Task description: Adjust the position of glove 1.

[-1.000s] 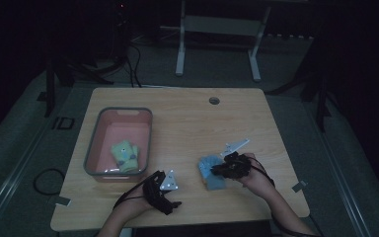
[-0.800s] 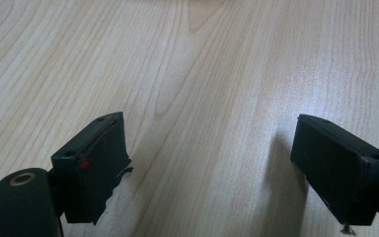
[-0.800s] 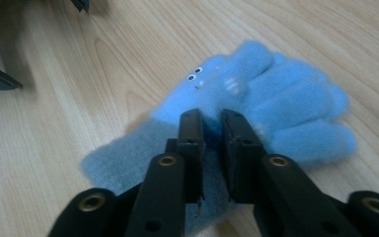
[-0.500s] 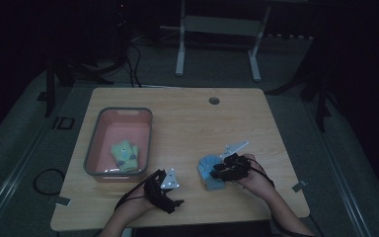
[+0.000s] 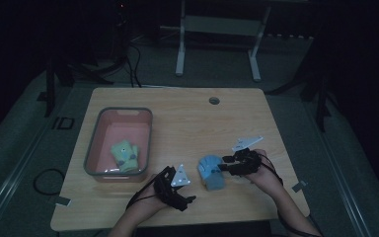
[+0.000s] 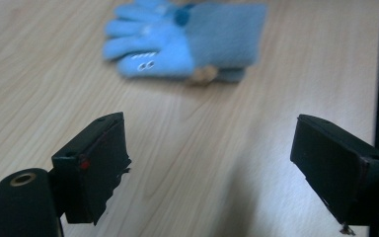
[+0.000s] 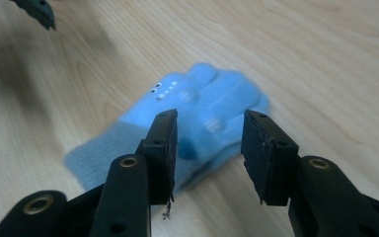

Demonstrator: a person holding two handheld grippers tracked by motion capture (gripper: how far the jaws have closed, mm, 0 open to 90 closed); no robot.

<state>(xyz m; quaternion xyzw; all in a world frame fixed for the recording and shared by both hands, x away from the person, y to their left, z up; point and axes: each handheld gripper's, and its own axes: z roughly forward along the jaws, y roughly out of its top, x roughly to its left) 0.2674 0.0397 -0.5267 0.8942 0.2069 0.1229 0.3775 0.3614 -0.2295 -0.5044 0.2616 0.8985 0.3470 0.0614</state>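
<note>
The room is dark, and a light wooden table [image 5: 187,123] stands in the middle of it. In the high view, a pink bin [image 5: 119,142] sits on the table with a pair of green gloves [image 5: 124,154] inside, and the pair of blue gloves [image 5: 210,172] lies flat on the wood, well to the right of the bin. The right gripper [image 5: 227,163] is just at the far side of the blue gloves from the bin, and its jaws have just been opening, so it looks like it has let the gloves go and they are now set down. The left gripper [image 5: 170,173] is between the bin and the blue gloves, a little nearer the person. The gloves' long side runs toward the person and away, with the fingers away. In the left gripper view, the left gripper [image 6: 209,163] has its jaws wide apart with nothing in them, and the blue gloves [image 6: 187,42] lie ahead on the wood, fingers to the left and cuff to the right. In the right gripper view, the right gripper [image 7: 209,148] has its jaws partly apart over the blue gloves [image 7: 197,128], not pinching them, with the fingers pointing away and the cuff nearest. I think the next job is carrying these gloves to the bin.
</note>
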